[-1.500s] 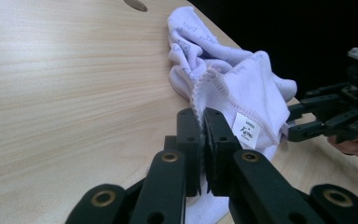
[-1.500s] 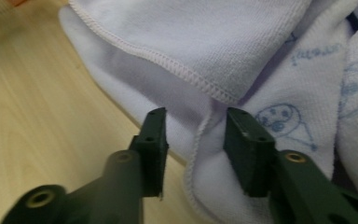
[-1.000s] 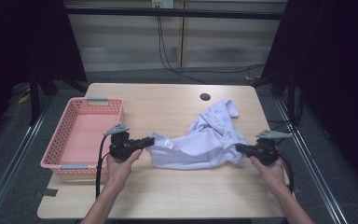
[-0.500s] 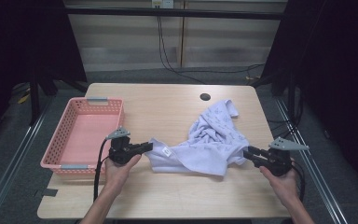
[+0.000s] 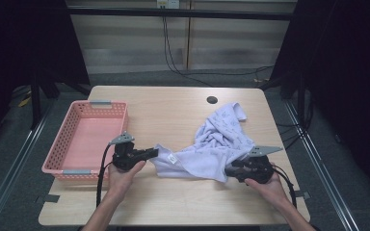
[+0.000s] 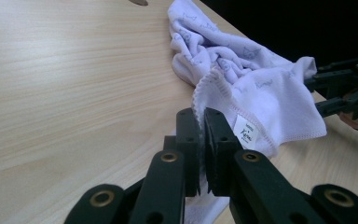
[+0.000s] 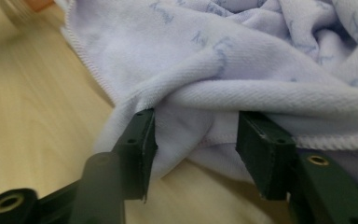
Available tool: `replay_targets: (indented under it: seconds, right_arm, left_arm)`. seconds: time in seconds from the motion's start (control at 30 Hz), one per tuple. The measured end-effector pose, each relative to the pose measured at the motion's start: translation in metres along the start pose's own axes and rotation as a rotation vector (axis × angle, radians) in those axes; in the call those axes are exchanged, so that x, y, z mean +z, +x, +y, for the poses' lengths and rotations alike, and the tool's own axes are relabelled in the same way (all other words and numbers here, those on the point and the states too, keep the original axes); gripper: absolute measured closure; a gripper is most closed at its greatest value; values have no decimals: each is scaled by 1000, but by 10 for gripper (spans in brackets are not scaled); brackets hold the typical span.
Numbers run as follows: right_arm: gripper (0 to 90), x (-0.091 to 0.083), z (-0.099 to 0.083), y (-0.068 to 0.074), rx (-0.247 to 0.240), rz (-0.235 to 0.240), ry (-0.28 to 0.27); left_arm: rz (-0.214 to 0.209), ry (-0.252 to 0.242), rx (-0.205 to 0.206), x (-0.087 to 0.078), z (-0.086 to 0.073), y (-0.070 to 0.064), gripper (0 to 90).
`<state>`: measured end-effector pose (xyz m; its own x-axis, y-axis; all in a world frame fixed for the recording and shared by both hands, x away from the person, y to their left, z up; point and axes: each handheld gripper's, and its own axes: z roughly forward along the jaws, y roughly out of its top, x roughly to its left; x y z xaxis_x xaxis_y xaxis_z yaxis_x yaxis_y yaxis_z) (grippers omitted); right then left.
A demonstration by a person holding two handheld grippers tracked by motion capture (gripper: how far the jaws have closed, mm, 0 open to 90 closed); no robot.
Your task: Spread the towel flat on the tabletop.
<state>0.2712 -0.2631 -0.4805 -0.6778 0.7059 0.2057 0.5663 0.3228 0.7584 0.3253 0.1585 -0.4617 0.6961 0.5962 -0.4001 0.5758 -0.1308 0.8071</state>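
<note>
A light wooden table (image 5: pixel 173 115) filled the centre of the frame, with a dark round hole (image 5: pixel 212 100) near its top edge. A pink plastic basket (image 5: pixel 58 159) sat at its left; a crumpled pale lilac towel (image 5: pixel 217 144) lay right of centre.

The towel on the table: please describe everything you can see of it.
The towel is pale lilac terry cloth with faint printed figures, a stitched hem and a small white label. It lies crumpled on the wooden table. The left gripper pinches its hem; the right gripper is open around a fold.
</note>
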Motion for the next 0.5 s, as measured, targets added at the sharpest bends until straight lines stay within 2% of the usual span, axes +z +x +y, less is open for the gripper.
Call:
replay_targets:
  seconds: [0.07, 0.2, 0.3, 0.37, 0.43, 0.5]
  right_arm:
    - [459, 8, 5, -1, -11, -15, 5]
    - [443, 23, 17, -10, -7, -6, -10]
    - [465, 40, 17, -17, -3, -25, 45]
    - [591, 47, 15, -16, -10, -15, 70]
    - [820, 42, 16, -15, -10, -4, 61]
    - [868, 33, 17, -15, 8, 1, 25]
  left_arm:
    - [-3, 3, 5, 0, 0, 0, 857]
    - [-4, 5, 10, 0, 0, 1, 857]
    - [-10, 3, 9, 1, -1, 2, 858]
    - [-13, 7, 17, 1, -1, 1, 858]
    - [-18, 0, 22, -1, -1, 1, 860]
    - [-18, -10, 19, -3, 0, 1, 862]
